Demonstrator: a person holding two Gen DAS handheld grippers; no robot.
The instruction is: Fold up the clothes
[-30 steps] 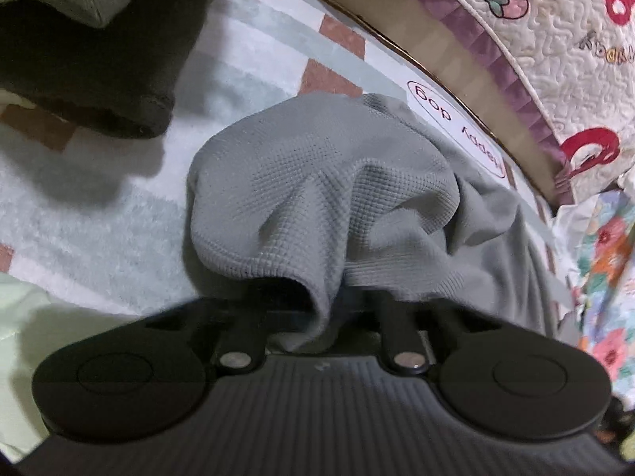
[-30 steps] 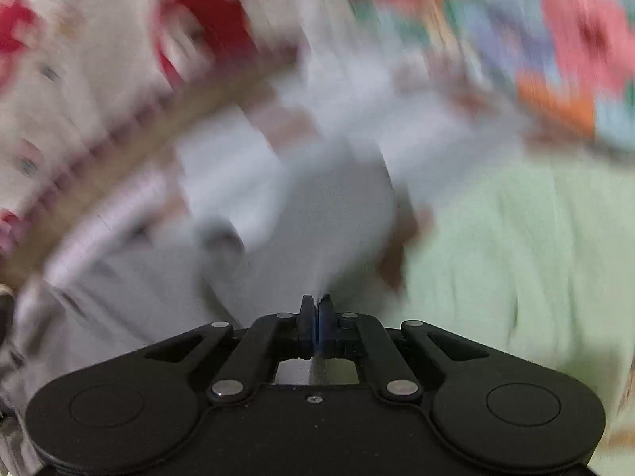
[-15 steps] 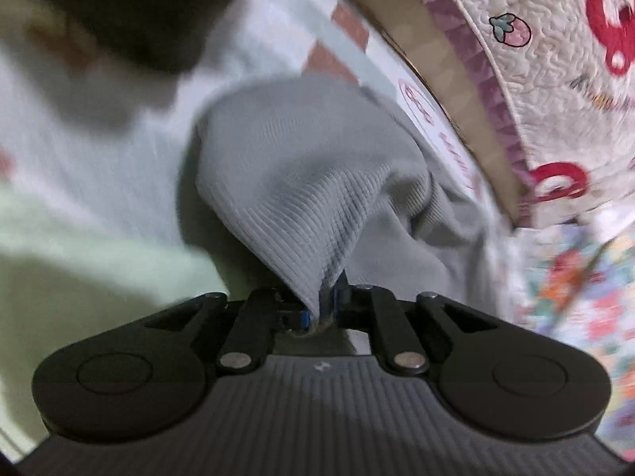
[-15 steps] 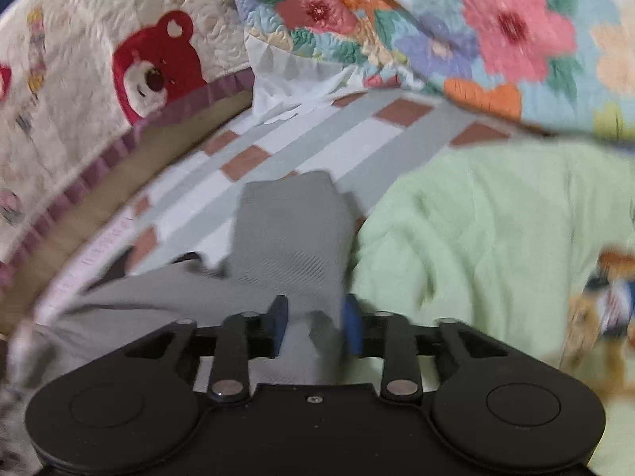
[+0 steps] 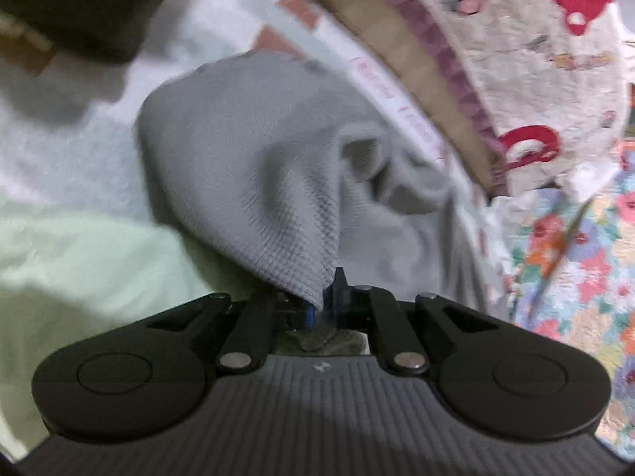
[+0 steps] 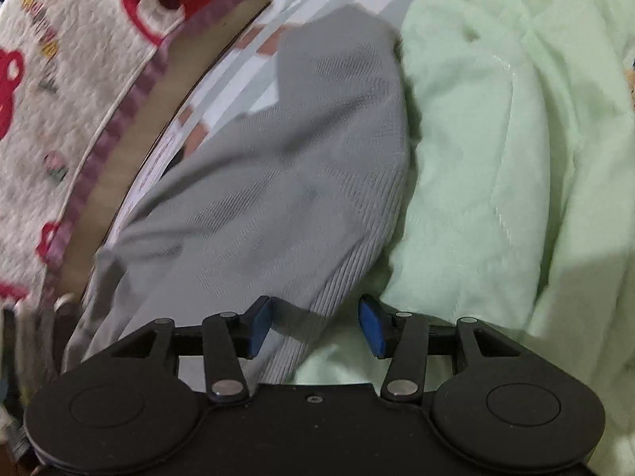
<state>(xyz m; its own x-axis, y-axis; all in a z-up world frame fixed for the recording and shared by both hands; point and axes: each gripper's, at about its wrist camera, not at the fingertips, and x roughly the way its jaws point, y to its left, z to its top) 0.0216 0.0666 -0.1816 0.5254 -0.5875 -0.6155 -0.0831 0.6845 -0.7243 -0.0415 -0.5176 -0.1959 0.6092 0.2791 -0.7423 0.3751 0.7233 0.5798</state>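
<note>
The gray shirt (image 6: 301, 166) is squeezed in. A puffy green blanket (image 6: 496, 150) presses against one side. The quilted headboard (image 6: 79, 59) walls off the other. Only a bare strip of striped sheet (image 6: 246, 75) stays open beyond the shirt.

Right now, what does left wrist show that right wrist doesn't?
Left wrist only: the left hand-held gripper shut on a corner of the grey garment, a dark garment at top left, and a floral quilt at right.

Right wrist only: the right hand-held gripper open, with the grey garment's ribbed edge lying between its blue pads, not pinched.

Both: the grey garment, the pale green blanket, the striped sheet, and the white quilt with red bears.
</note>
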